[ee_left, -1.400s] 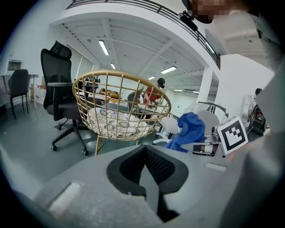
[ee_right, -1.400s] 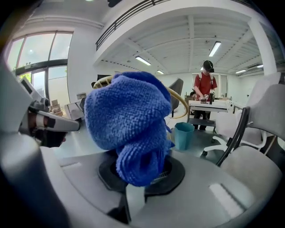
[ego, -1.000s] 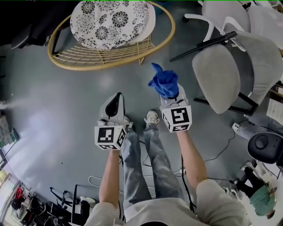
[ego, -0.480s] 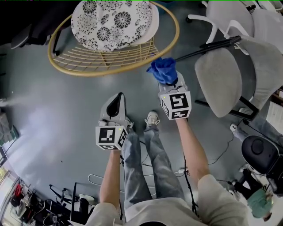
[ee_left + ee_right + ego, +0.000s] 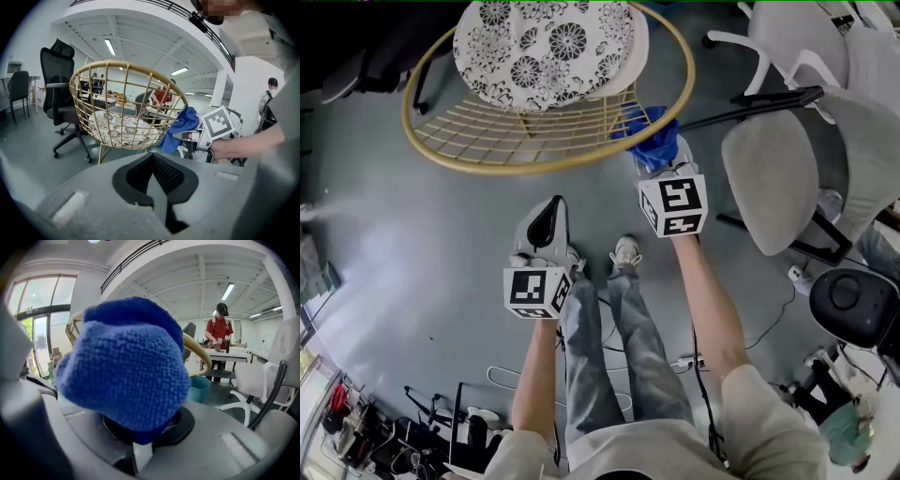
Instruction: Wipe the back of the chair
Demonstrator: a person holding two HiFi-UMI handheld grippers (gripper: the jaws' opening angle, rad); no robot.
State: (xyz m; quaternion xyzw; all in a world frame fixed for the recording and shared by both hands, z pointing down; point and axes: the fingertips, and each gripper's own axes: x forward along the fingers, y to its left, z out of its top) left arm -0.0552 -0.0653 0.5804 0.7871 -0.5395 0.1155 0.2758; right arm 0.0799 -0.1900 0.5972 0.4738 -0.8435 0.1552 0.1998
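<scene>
**Holding the cloth at the chair rim**

We see the right gripper [image 5: 666, 167] pinching a bunched blue cloth [image 5: 649, 141] between its jaws; the cloth fills most of the right gripper view. The left gripper [image 5: 546, 225] has its jaws pressed together with nothing between them, well short of the chair. The cloth sits at the right side of the rim of the round gold wire chair [image 5: 534, 165], near its patterned cushion [image 5: 544, 42]. A grey office chair [image 5: 769, 178] stands to the right.

Cloth [image 5: 652, 141] at wicker chair [image 5: 562, 127] rim; office chair [image 5: 773, 183] to R.
</scene>
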